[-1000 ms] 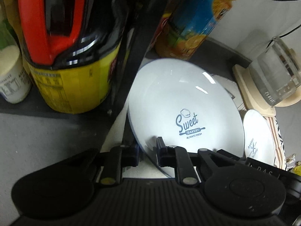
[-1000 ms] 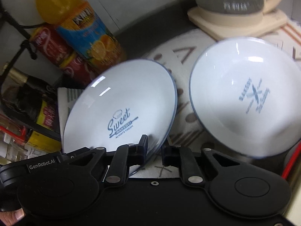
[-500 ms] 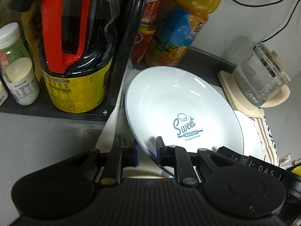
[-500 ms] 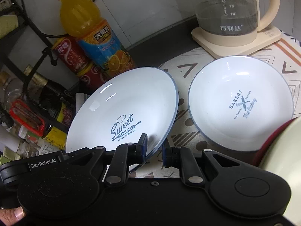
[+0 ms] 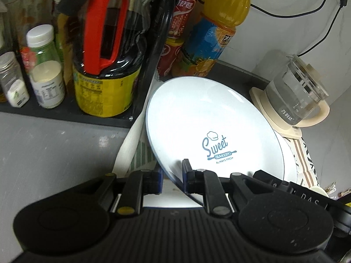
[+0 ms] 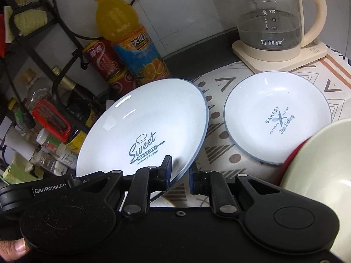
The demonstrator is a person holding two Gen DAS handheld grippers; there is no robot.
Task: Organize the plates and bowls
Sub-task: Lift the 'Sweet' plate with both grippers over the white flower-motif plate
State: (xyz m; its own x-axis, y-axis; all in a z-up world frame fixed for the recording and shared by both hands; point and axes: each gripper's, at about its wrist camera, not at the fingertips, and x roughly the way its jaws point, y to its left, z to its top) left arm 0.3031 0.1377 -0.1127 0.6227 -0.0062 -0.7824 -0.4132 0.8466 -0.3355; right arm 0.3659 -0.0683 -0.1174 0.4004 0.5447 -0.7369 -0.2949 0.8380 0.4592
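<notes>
A white plate printed "Sweet Bakery" point(image 5: 210, 135) point(image 6: 149, 127) hangs tilted above the patterned cloth point(image 6: 221, 153), held by both grippers at its near rim. My left gripper point(image 5: 172, 177) is shut on the rim's left part. My right gripper point(image 6: 179, 175) is shut on the rim's right part. A second white plate printed "Bakery" point(image 6: 278, 118) lies flat on the cloth to the right; only a sliver of it point(image 5: 289, 160) shows behind the held plate in the left wrist view. A cream bowl with a red outside point(image 6: 318, 164) sits at the right edge.
A glass kettle point(image 6: 269, 22) point(image 5: 294, 96) on its cream base stands at the back right. An orange juice bottle point(image 6: 129, 37) and red cans point(image 6: 103, 59) stand by the wall. A black rack point(image 5: 153, 65) with a dark jug point(image 5: 105, 61) and jars is on the left.
Both grippers have risen and drawn back with the plate still in them. More of the rack, bottles and kettle shows, and the cream bowl has come into the right wrist view.
</notes>
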